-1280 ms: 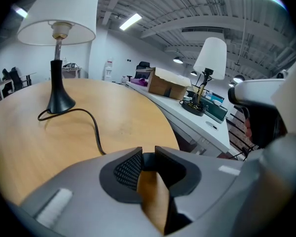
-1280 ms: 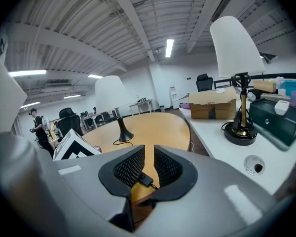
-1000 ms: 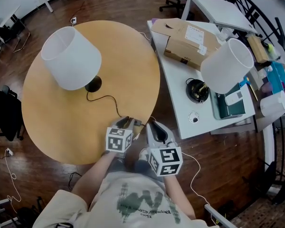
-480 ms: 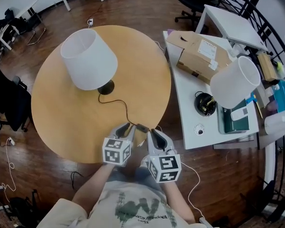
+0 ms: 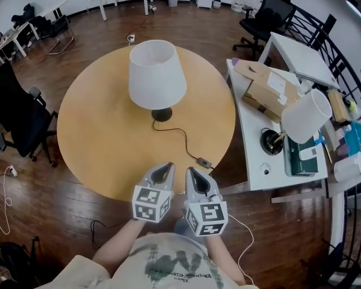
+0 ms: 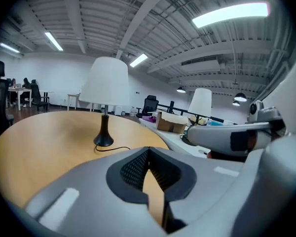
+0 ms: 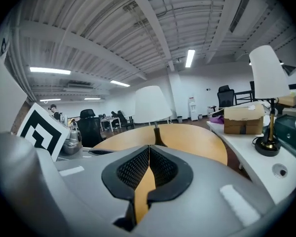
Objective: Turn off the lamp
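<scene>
A lamp with a white shade point(image 5: 157, 74) and a black base point(image 5: 162, 114) stands on the round wooden table point(image 5: 96, 131). Its black cord runs to an inline switch point(image 5: 203, 162) near the table's near edge. My left gripper point(image 5: 163, 172) and right gripper point(image 5: 195, 177) hover side by side just short of that edge, both shut with nothing between the pads. In the left gripper view the shut left gripper point(image 6: 148, 150) points at the lamp point(image 6: 104, 85). In the right gripper view the shut right gripper point(image 7: 149, 147) faces the lamp point(image 7: 152, 104).
A white desk point(image 5: 253, 143) to the right carries a second white-shaded lamp point(image 5: 307, 116), a cardboard box point(image 5: 268, 89) and small items. Black office chairs point(image 5: 21, 122) stand at the left and at the back right. Dark wooden floor surrounds the table.
Both grippers have drawn back from the cord switch toward the person and risen. The left jaws, open before, have shut. The switch now lies alone on the table.
</scene>
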